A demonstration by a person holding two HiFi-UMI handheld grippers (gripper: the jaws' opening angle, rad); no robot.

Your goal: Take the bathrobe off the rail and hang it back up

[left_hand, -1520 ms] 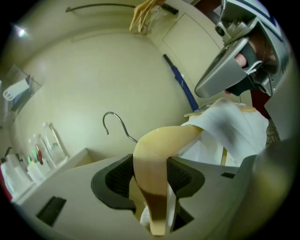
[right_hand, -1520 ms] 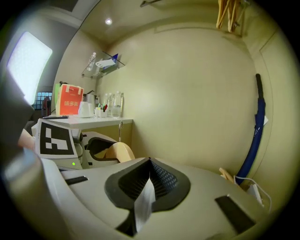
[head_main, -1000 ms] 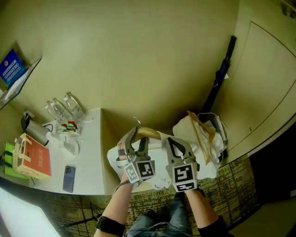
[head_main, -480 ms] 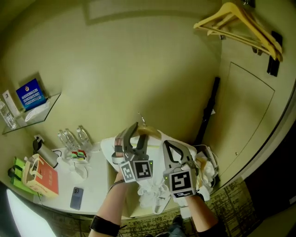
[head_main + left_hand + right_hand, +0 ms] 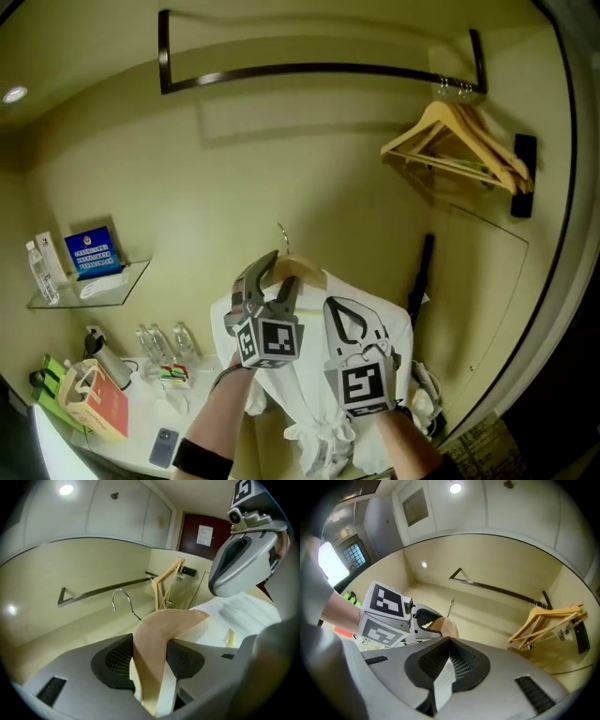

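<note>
The white bathrobe [image 5: 323,384] hangs on a wooden hanger [image 5: 302,271] whose metal hook [image 5: 281,236] points up, well below the dark rail [image 5: 309,69]. My left gripper [image 5: 270,272] is shut on the hanger's shoulder; in the left gripper view the pads clamp the wood [image 5: 157,639] and the hook [image 5: 123,599] stands in front of the rail [image 5: 105,590]. My right gripper [image 5: 349,317] sits just right of it, shut on a fold of the robe's white fabric [image 5: 444,681]. From the right gripper view the left gripper's marker cube [image 5: 384,613] is at the left.
Several empty wooden hangers [image 5: 464,141] hang at the rail's right end. A dark umbrella [image 5: 419,274] leans on the wall by a door. Lower left, a counter [image 5: 141,427] carries bottles, a phone and a red box; a glass shelf [image 5: 89,281] is above it.
Both grippers have risen with the hanger and robe, away from the counter. The head view has tilted up, so the rail and the empty hangers are now in sight.
</note>
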